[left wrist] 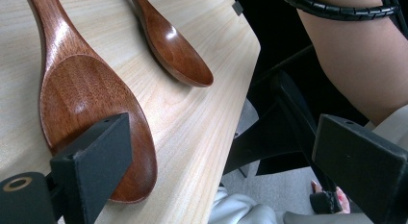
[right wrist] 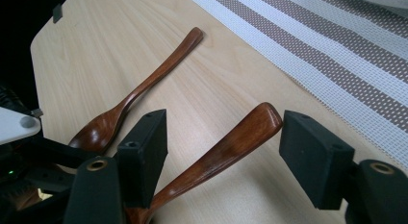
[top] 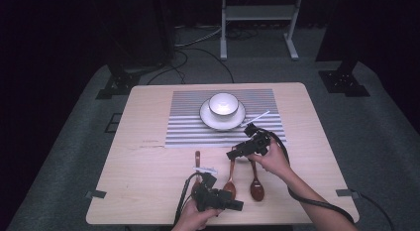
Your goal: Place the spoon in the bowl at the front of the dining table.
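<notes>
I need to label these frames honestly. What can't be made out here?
- Leftmost spoon: in the high view its bowl is hidden under the left gripper.
- Middle spoon: in the right gripper view its bowl is cut off at the bottom edge, behind the right gripper.
- Bowl contents: too small and washed out in the high view.

Striped placemat [top: 188,129], white bowl [top: 223,103] on plate [top: 209,120], 3 wooden spoons [top: 256,184], wooden table [top: 138,186]

Your left gripper [top: 236,205] hides the bowl of the left spoon [top: 197,160]; the middle spoon [right wrist: 219,154] is cut off by the bottom edge.
</notes>
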Motion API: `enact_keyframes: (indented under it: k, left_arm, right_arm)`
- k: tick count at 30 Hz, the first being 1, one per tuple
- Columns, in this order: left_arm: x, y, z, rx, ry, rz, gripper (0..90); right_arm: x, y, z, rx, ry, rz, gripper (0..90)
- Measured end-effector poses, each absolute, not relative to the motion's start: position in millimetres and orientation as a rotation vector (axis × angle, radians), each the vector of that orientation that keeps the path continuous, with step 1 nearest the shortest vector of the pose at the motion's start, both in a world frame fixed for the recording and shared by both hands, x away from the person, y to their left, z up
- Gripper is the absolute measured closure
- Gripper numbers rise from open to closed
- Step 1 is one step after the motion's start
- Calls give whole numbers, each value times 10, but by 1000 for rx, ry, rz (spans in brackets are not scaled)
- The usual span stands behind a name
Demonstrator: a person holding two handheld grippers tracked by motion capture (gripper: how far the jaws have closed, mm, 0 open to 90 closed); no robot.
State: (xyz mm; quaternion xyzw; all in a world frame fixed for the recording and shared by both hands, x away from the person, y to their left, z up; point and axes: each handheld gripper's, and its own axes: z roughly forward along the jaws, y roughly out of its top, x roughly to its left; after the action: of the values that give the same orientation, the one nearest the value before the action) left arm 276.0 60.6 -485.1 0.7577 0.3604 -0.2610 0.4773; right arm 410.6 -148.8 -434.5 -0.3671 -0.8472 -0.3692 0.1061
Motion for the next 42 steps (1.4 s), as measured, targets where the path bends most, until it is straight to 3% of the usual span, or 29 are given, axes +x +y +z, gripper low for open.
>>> enact_keyframes:
  k: [22,32,42]
  left_arm:
    - [2759,604,-4847,1864,872,-632,56]
    - [2755,601,-4845,1862,876,-630,56]
    - [2754,602,-4846,1860,881,-631,56]
  right_arm:
    - [4189,-1406,-4434,-1131,-2457,-1076,476]
    - [4208,-1396,-4448,-1130,-2450,-1081,602]
    - [4205,-1411,-4410,-1127,-2441,-1088,663]
